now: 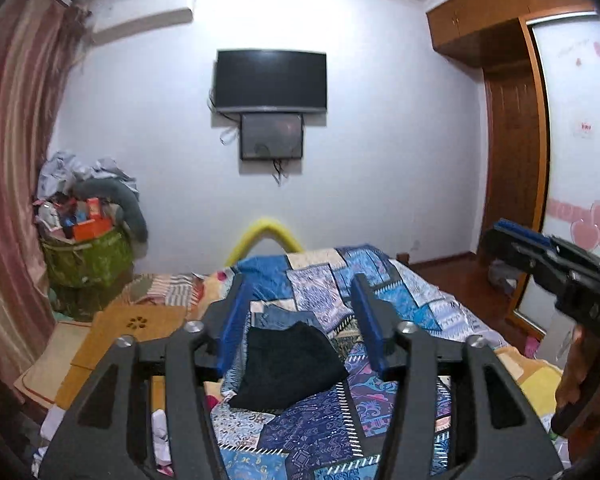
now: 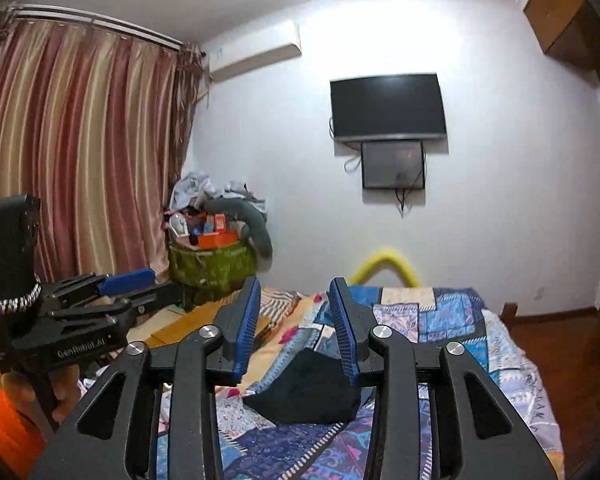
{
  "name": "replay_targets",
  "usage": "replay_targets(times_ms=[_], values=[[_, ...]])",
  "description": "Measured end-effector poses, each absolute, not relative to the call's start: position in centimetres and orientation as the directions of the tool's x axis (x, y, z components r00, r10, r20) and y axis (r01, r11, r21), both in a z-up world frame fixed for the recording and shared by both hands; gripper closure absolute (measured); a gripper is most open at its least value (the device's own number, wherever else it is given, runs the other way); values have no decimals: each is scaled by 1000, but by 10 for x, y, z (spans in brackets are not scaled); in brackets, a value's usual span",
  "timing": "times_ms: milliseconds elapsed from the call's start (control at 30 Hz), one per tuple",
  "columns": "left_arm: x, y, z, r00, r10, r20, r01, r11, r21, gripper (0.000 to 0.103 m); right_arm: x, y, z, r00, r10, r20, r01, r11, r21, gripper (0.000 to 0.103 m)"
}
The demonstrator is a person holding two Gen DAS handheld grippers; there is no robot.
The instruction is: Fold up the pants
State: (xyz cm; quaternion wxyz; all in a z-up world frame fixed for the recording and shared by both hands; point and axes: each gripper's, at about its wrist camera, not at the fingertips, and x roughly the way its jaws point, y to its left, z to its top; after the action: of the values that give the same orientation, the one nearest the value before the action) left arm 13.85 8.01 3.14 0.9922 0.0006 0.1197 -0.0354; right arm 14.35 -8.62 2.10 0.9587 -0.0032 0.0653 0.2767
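At the centre of both frames, low on a patchwork bedspread [image 1: 404,288], lie the dark pants [image 1: 288,364], folded into a compact bundle and touched by neither tool. We hold the left gripper [image 1: 300,320] raised above the bed, its blue pads spread with nothing between them; the right gripper [image 2: 296,328] hangs likewise, its pads set narrower but also apart and empty. We judge the fold to be nearly or wholly done.

What could go wrong from here: the bundle looks loose, one corner lifted at its upper right, so a careless pass of either tool could snag that edge and drag the fold open. Soft bedding beneath gives little support, and a press to flatten the cloth might simply rumple it.

From the left wrist we see the wooden wardrobe [image 1: 512,152] at far right, a piece of blue denim [image 1: 280,314] just behind the pants, and the right tool entering at the right edge. From the right wrist we see instead the full striped curtain [image 2: 80,148] at upper left, the left tool with the hand [image 2: 24,394] under it at lower left, and something orange below that hand.
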Motion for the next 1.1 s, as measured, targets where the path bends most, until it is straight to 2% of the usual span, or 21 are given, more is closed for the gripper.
replay_targets(times_ms=[33,100,200,367,467,1100], values=[[127,78,34,973,-59,-222,59,998,-5,39,136,-87,21,843,523,-126,-525,851,25,66],[109,75,36,978,-57,-203,57,998,-7,25,126,-87,18,853,508,-120,-509,860,21,48],[90,72,36,979,-57,-194,54,998,-19,20,113,-90,16,871,480,-102,-480,877,23,30],[73,64,34,984,-37,-175,35,999,-17,1,106,-97,17,884,460,-86,-458,888,38,13],[66,59,32,986,-19,-164,19,1000,-2,0,104,-101,16,886,455,-88,-452,890,55,1],[55,56,22,983,-40,-182,36,999,-22,0,87,-99,6,897,428,-110,-428,904,29,0]])
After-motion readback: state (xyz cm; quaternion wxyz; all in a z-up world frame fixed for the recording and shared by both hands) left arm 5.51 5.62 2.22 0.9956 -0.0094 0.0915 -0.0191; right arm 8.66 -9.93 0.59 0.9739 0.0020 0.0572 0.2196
